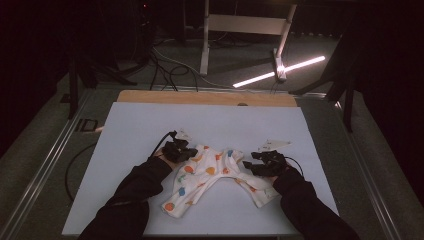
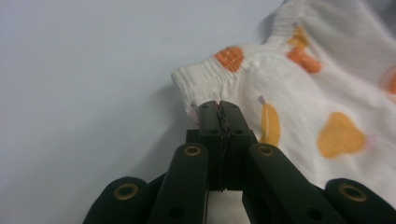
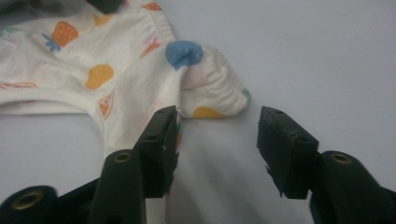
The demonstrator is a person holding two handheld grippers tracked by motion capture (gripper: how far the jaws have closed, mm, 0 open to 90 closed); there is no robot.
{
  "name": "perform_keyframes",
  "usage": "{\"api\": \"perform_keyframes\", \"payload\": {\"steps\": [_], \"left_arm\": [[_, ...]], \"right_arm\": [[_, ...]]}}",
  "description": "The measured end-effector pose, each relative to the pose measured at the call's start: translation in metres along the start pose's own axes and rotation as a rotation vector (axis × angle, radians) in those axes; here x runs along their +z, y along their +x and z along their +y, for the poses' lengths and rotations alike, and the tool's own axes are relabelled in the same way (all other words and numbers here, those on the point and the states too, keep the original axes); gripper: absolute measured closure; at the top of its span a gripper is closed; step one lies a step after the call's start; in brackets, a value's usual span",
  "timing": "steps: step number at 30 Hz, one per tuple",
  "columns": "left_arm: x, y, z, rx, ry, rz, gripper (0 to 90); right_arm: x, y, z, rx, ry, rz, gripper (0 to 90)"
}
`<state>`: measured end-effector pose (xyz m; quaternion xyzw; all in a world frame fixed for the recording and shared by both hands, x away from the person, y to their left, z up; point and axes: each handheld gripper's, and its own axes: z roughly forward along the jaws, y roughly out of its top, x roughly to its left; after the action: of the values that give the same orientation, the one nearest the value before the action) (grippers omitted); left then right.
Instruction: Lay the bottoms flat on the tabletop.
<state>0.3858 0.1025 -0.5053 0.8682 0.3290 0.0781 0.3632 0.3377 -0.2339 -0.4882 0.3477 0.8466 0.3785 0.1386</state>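
White printed baby pants point(image 1: 210, 177) lie spread mid-worktop point(image 1: 140, 130). At their ten o'clock, the left gripper point(image 2: 219, 108) pinches the ribbed waistband point(image 2: 205, 81). At three o'clock, the right gripper point(image 3: 217, 135) stands spread, its jaws not pinching the cloth.

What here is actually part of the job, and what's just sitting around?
In use:
- small white trousers with fruit print
- left gripper, shut on the waistband
- right gripper, open beside the cloth
- white table, bearing the trousers

Just around:
- cables on the floor
- white frame
- light strip
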Motion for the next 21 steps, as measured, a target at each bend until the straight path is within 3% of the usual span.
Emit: {"api": "perform_keyframes", "payload": {"steps": [6, 9, 15, 21], "left_arm": [[-0.024, 0.004, -0.008, -0.023, -0.031, 0.005, 89.5], [-0.039, 0.011, -0.017, -0.057, -0.044, 0.007, 89.5], [-0.045, 0.017, -0.027, -0.082, -0.022, 0.014, 89.4], [-0.039, 0.021, -0.033, -0.1, -0.014, 0.022, 89.4]], "right_arm": [[0.007, 0.0, -0.002, -0.008, 0.03, -0.006, 56.3], [0.011, 0.0, 0.0, -0.012, 0.036, -0.009, 57.2], [0.018, 0.003, 0.008, -0.012, 0.036, -0.002, 57.8], [0.041, 0.004, 0.026, -0.004, 0.052, -0.008, 58.2]]}}
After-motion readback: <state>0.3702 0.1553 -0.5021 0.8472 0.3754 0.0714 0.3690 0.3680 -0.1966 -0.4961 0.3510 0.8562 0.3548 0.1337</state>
